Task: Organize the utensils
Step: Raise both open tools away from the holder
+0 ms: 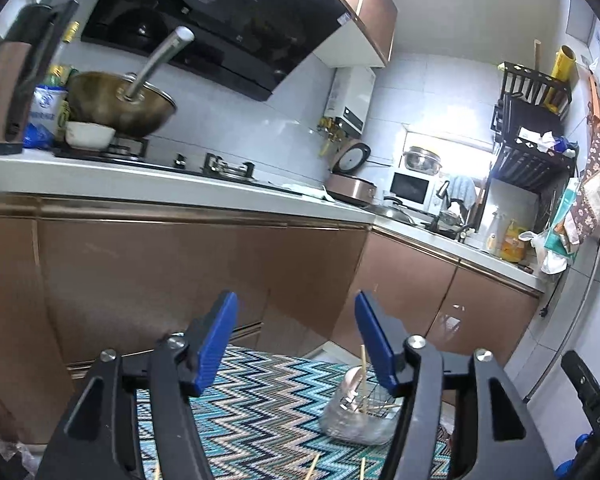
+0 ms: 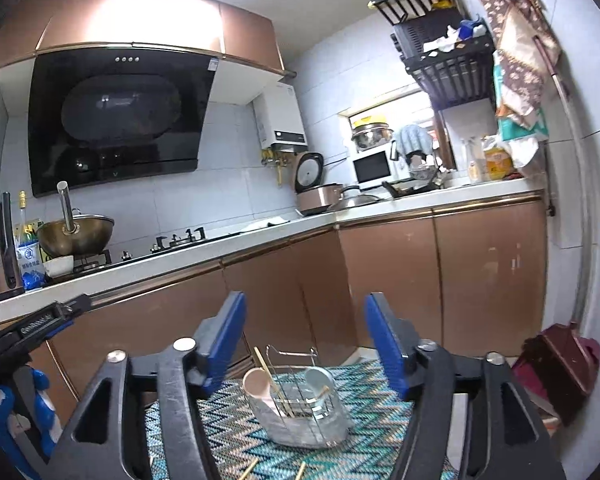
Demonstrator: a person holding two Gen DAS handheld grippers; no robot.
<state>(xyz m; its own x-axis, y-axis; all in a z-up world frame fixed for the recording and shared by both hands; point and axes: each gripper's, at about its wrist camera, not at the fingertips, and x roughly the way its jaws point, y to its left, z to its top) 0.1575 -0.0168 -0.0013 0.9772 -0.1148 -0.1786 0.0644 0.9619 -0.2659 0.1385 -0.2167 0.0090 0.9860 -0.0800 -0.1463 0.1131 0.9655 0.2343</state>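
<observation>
Wire holder (image 2: 300, 404) w/ spoons on zigzag cloth (image 2: 236, 432), cabinets (image 2: 388, 280) behind.

I see a clear plastic-wrapped wire utensil basket (image 2: 300, 420) standing upright on the blue zigzag-patterned mat (image 2: 236, 436). Inside the basket, a pale pink plastic spoon (image 2: 256, 386) leans bowl-up at the left, a white spoon (image 2: 318, 378) stands at the right, and one thin bamboo chopstick (image 2: 266, 368) tilts up past the rim. Near the basket, on the mat's near edge, lie two loose bamboo chopsticks (image 2: 252, 468), only their ends showing.
</observation>
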